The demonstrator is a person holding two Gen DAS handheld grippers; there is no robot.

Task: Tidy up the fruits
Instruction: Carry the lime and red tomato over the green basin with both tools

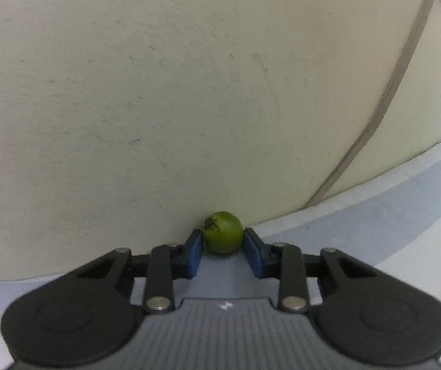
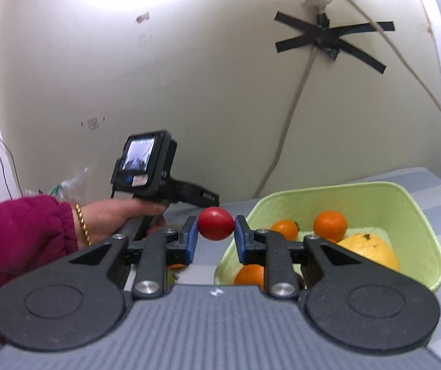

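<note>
Cream wall behind striped bench [image 2: 436,203]; left claw [image 1: 223,240] clamped on green fruit [image 1: 223,232]; right claw [image 2: 216,229] clamped on red fruit [image 2: 216,224], green basket [image 2: 421,215] just right; likely carry step, next needs release over basket.

A small green fruit [image 1: 223,232] and a red one [image 2: 216,223] — each pinched mid-air; oranges [image 2: 330,225] fill the green basket [image 2: 418,215].

Left gripper [image 1: 223,238] at 6 o'clock, blue pads [image 1: 193,252] clamped on small green fruit [image 1: 222,232], dark stem scar facing up-left. Cream wall [image 1: 158,92] fills 9 to 1 o'clock. Grey striped surface [image 1: 374,222] at 4 o'clock. Cable [image 1: 399,92] running diagonally at 2 o'clock.
</note>
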